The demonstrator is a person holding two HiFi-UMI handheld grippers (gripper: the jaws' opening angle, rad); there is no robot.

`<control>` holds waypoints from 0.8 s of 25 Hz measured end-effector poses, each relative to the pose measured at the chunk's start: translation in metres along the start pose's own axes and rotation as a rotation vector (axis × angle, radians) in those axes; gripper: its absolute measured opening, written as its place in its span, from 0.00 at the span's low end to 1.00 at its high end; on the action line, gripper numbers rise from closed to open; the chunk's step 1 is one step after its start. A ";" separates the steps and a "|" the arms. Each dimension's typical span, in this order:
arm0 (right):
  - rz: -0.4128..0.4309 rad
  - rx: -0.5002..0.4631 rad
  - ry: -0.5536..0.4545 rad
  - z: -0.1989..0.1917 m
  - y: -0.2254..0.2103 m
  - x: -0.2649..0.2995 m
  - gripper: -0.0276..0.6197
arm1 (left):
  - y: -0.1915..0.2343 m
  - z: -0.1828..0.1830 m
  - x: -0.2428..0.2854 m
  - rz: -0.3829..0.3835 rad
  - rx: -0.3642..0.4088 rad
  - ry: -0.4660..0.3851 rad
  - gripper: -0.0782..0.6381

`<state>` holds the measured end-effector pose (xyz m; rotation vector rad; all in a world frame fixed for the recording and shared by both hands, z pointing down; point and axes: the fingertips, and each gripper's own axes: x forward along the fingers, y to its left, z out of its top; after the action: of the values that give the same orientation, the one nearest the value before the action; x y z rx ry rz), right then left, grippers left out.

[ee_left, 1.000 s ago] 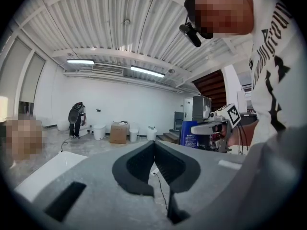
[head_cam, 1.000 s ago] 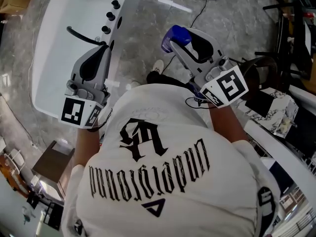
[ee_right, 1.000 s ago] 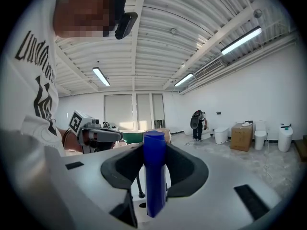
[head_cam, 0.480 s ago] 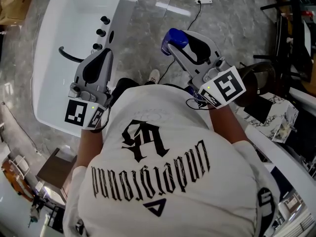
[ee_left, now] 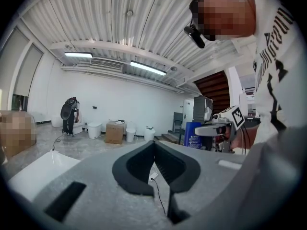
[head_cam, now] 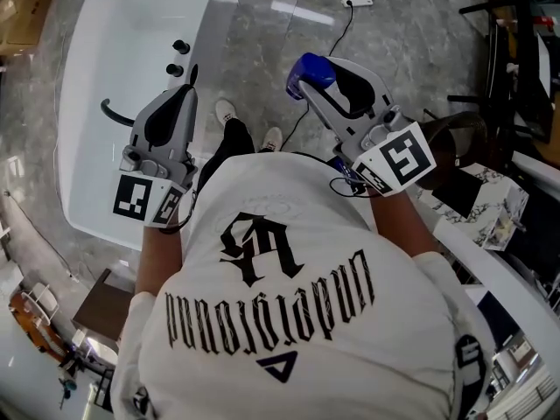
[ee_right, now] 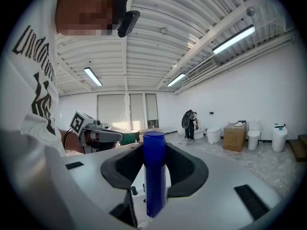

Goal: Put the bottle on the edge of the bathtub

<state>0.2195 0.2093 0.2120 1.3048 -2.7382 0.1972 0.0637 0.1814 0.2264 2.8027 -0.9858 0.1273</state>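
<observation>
The right gripper (head_cam: 308, 77) is clamped on a blue bottle (ee_right: 154, 174); its two black pads press the bottle's sides, and the bottle stands upright between them with its top above the jaws; the jaws are spread fairly wide to take it. From above, the bottle hangs over the grey marble floor (head_cam: 262, 42), to the right of the white bathtub (head_cam: 122, 24) and clear of its rim; it rests on nothing but the pads.

The left gripper (ee_left: 154, 144) carries nothing; its jaws are drawn together so that the tips meet, and only floor shows through the hollow behind them. It sits on the left, over the near right edge of the bathtub, beside the black knobs (head_cam: 180, 47) set along the rim; a curved black spout (head_cam: 112, 115) lies just left of it, over the tub.

Both grippers are held out in front of a person in a white T-shirt (head_cam: 289, 296) with black lettering; the marker cube on each, left (head_cam: 140, 198) and right (head_cam: 398, 157), sits near the chest. The person's shoes (head_cam: 226, 110) show on the floor between the two grippers; farther off a white plug block (head_cam: 357, 0) lies on the floor with a dark cable running back toward the right gripper. The two grippers are level with each other and well apart.
</observation>
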 end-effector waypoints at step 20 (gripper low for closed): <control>-0.102 -0.015 0.006 0.021 -0.036 0.087 0.27 | 0.099 0.031 0.045 -0.092 0.033 -0.023 0.13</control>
<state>0.1920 0.1172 0.2070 1.4334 -2.6546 0.1716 0.0371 0.0719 0.2153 2.8798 -0.8647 0.1001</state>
